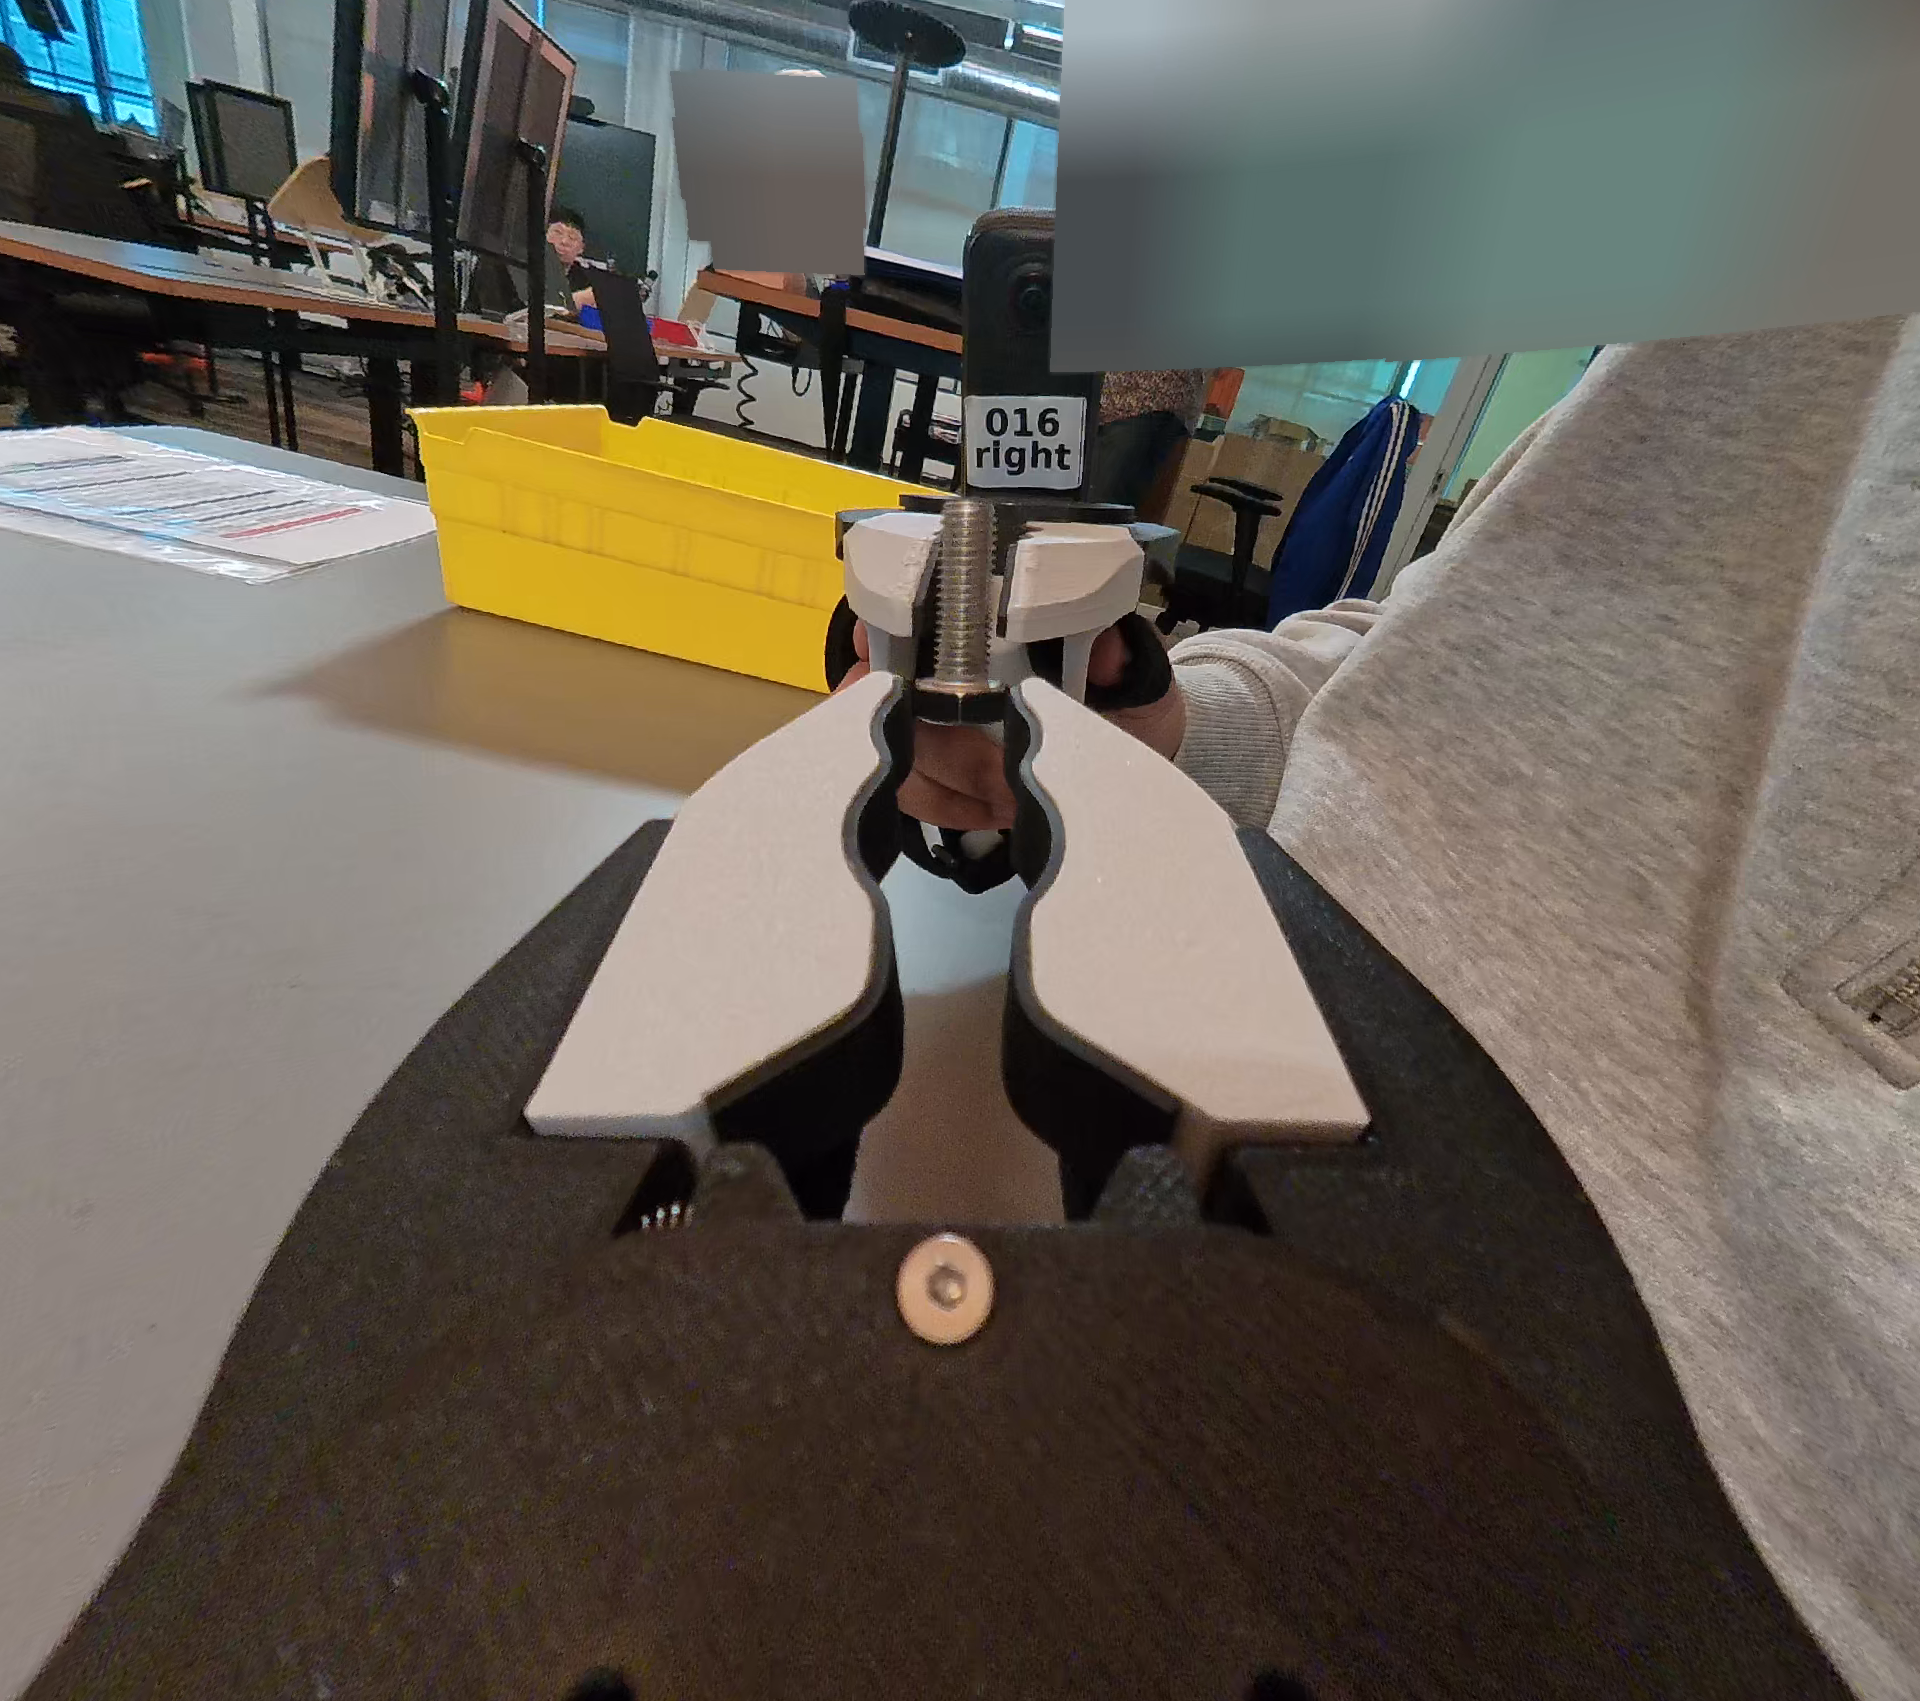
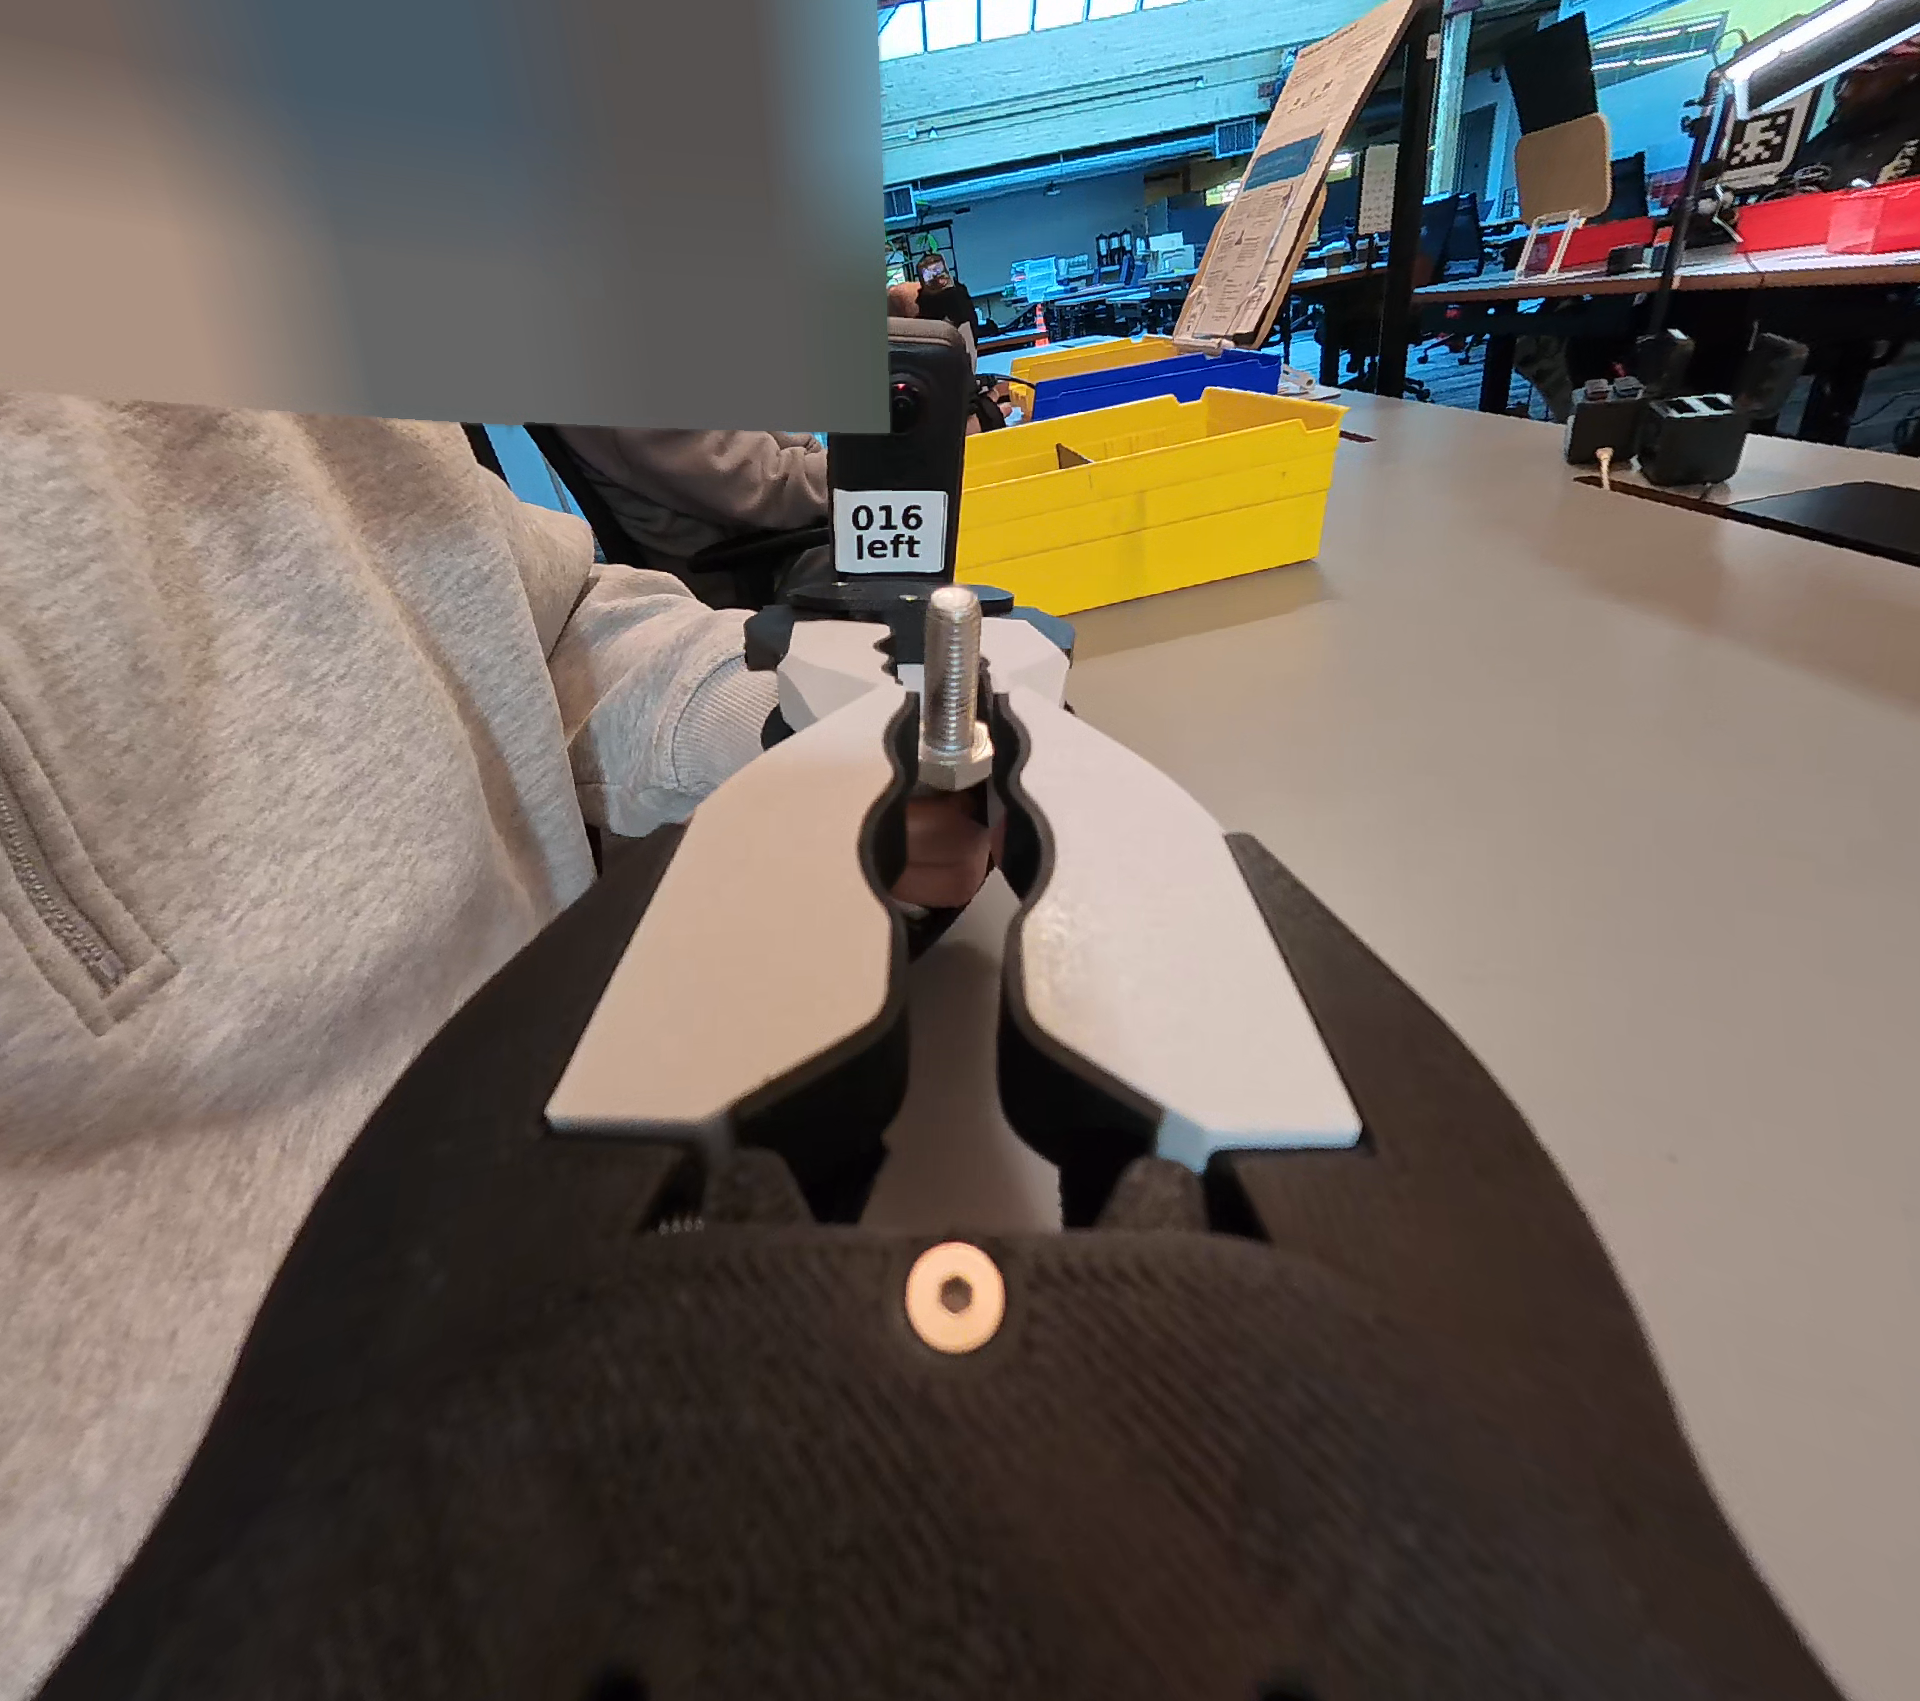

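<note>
Closest to the lens in the left wrist view is the left gripper (image 1: 958,695). Its white fingers (image 1: 769,903) are drawn in to a narrow gap just above the frame's centre, and the tips are clamped on the hexagonal head of a hex bolt (image 1: 964,602). The bolt stands upright with its head down and its threaded shank rising.

Facing it from the far side is the right gripper (image 2: 951,752). In its own view its fingers look closed on the same bolt, at the head and lower shank near mid-frame. So the bolt hangs in the air above the grey table (image 1: 260,820), pinched between the two opposed tools.

The bolt looks like plain steel, so I judge it rigid, dense for its size and not fragile. The flats of the head give the surest hold. The threads offer some bite, but the round shank could roll or pivot between flat pads.

Behind the tips is a hand (image 1: 951,784) on the other tool's grip. A grey sweatshirt (image 1: 1558,820) fills the right of the left wrist view. A yellow bin (image 1: 644,550) sits left of centre, with a laminated sheet (image 1: 187,498) at the left edge. In the right wrist view a blue bin (image 2: 1153,378) stands behind the yellow one.
</note>
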{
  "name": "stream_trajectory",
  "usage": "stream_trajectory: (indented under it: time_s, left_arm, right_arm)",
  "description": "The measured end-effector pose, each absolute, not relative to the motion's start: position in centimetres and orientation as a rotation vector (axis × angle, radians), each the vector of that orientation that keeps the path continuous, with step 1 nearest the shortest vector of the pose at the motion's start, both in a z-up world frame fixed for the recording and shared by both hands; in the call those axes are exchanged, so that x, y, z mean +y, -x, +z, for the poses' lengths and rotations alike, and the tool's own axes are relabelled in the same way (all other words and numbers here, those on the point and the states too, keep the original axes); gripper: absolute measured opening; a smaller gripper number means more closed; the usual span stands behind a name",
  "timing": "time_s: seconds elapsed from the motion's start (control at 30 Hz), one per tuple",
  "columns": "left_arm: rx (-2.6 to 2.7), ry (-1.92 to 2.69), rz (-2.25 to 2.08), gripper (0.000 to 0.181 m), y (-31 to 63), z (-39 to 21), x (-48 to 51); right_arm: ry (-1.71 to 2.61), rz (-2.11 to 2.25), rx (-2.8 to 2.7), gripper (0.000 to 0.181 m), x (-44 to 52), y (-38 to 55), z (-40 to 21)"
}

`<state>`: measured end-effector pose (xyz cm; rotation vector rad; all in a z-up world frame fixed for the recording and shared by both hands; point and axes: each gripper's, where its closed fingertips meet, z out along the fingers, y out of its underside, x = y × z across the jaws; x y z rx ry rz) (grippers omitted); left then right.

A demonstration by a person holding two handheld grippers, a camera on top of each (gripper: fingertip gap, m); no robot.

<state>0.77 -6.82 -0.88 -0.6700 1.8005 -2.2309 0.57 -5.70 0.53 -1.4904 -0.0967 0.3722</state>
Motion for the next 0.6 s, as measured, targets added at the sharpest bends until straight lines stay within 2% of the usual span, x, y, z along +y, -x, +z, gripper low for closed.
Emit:
stream_trajectory:
  time_s: [0.6]
  left_arm:
    - [1.81,0.665,-2.234,0.017,-0.66,-0.95,-6.97]
  right_arm:
    - [1.448,0.406,-0.056,0.011,-6.16,-1.3,1.04]
